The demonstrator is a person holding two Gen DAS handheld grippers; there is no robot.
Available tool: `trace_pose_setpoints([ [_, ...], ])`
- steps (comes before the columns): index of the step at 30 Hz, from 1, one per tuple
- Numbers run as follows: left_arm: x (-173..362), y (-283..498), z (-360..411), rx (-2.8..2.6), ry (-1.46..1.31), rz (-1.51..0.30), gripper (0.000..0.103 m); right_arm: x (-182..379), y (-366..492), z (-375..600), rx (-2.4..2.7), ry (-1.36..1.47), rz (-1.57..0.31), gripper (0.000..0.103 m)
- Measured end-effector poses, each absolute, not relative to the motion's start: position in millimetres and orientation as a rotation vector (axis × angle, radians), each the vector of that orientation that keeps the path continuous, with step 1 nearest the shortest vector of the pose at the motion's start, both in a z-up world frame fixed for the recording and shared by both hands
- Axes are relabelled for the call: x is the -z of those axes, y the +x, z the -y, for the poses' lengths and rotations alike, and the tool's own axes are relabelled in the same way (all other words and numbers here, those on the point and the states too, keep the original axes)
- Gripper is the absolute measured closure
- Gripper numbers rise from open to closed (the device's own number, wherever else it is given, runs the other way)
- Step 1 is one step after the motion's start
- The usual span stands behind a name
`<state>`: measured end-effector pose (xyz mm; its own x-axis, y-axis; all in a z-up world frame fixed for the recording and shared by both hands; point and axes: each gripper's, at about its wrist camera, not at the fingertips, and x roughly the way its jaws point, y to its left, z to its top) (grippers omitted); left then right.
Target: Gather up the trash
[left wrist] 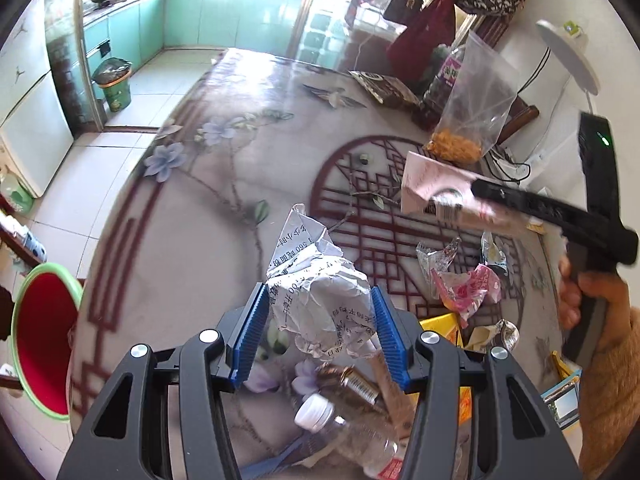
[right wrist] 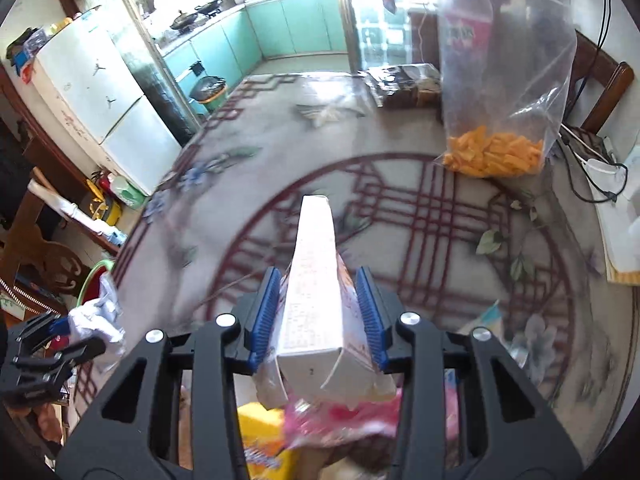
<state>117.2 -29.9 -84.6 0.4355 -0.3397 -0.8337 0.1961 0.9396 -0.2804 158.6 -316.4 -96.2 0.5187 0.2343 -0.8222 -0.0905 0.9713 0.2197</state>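
**Both grippers loaded: paper left, carton right**

Left gripper: blue ribbed pads set fairly wide, pinching a crumpled printed paper from both sides. Paper bulges up past the tips toward 12 o'clock, held above the table.

Right gripper: pads closed partway onto a long pale carton, gripped by its side walls. Carton points to 12 o'clock beyond the tips; its open, flattened end faces the camera at 6 o'clock.

Left wrist view only: below the fingers at 6 o'clock, a clear plastic bottle with white cap lying on its side, plus a small brown bottle just above it. At 3 o'clock of the paper, a pink wrapper, silvery foil wrappers and yellow packaging scattered on the table. At 9 o'clock, off the table edge, a red basin with green rim. The right gripper shows here from outside at 2 o'clock, carton in its grip, the person's hand on the handle.

Right wrist view only: the left gripper at 8 o'clock with white paper in it, basin rim behind. Under the right fingers at 6 o'clock, blurred pink and yellow packaging.

Both views: a clear bag of orange snacks standing on the table at 1 to 2 o'clock.
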Motion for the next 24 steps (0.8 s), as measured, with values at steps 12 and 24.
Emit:
trace_pose_setpoints([
  [12, 76, 74, -32, 0.339, -0.196, -1.02, 0.053, 74, 95, 243, -0.228, 0.145, -0.995, 0.064],
  [24, 91, 68, -124, 0.33, -0.218, -1.046, 0.053, 60, 69, 141, -0.21, 0.111, -0.988, 0.064],
])
